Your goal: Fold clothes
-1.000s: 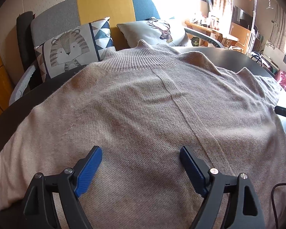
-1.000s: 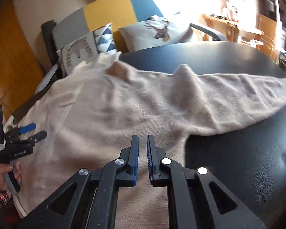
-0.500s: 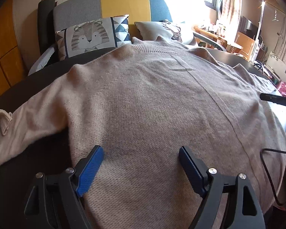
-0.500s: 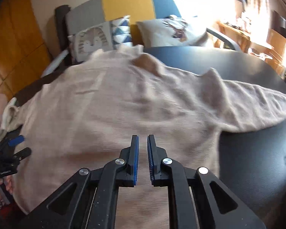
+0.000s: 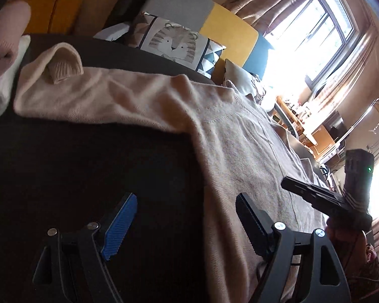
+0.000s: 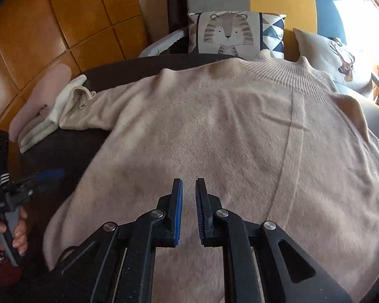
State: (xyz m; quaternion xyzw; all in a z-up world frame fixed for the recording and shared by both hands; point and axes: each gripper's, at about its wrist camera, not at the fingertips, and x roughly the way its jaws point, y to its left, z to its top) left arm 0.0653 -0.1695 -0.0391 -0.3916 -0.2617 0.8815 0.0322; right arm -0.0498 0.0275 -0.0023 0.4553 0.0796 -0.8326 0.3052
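Observation:
A beige knit sweater lies spread face up on the dark table, collar toward the cushions. Its left sleeve stretches sideways, the cuff curled up beside a stack of folded clothes. My left gripper is open and tilted, straddling the sweater's left side edge: one finger over bare table, the other over the knit. In the right wrist view it shows as a blurred blue tip held by a hand. My right gripper hovers over the sweater's lower middle, jaws nearly together with nothing between them.
Folded pink and white clothes sit at the table's left edge. Behind the table stand a tiger cushion and a deer cushion on a grey, yellow and blue seat. A thin cable lies near the sweater's hem corner.
My left gripper has swung left from the sweater's body to its left side edge and tilted. The right gripper has shifted left over the sweater's middle. Both jaw openings are unchanged.

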